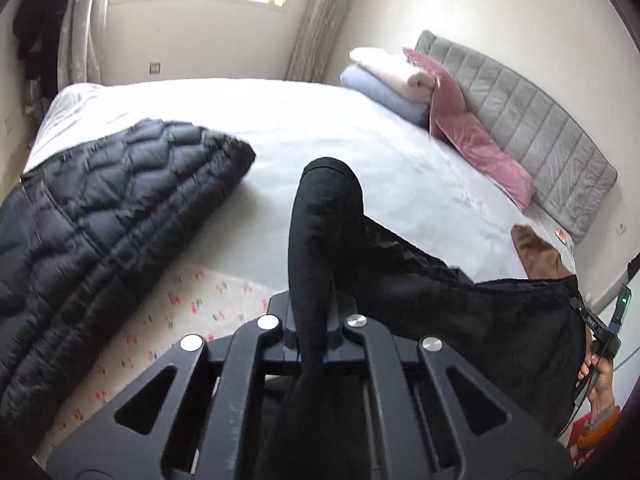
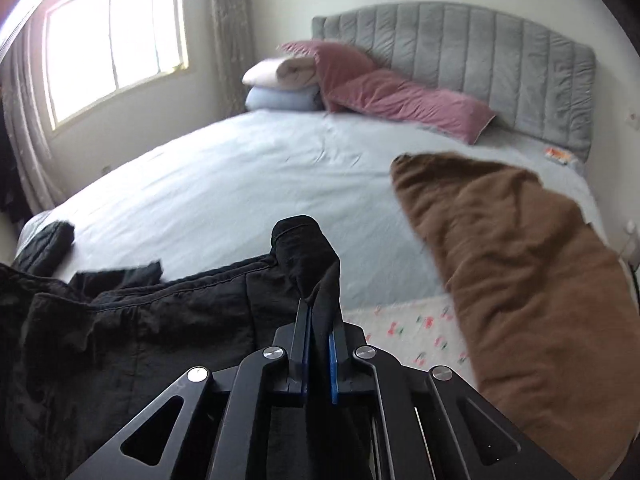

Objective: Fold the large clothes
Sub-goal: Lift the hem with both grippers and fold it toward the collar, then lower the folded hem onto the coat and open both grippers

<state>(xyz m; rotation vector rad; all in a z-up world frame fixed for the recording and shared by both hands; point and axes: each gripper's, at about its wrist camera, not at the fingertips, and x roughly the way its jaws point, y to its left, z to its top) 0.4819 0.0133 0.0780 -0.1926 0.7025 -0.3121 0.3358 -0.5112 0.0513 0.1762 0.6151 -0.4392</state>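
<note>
A black garment (image 1: 460,304) hangs stretched between both grippers above the near edge of the bed. My left gripper (image 1: 314,320) is shut on one bunched end of it, which pokes up past the fingers. My right gripper (image 2: 320,320) is shut on the other end (image 2: 308,256), with the black cloth (image 2: 140,328) spreading to the left. The right gripper's handle and the hand on it show at the right edge of the left wrist view (image 1: 600,332).
A black quilted jacket (image 1: 100,216) lies folded on the bed's left side. A brown cloth (image 2: 520,280) lies on the right side. The white bed sheet (image 2: 240,184) is open in the middle. Pink pillows (image 2: 400,96), folded blankets (image 2: 280,80) and a grey headboard (image 2: 480,52) are at the far end.
</note>
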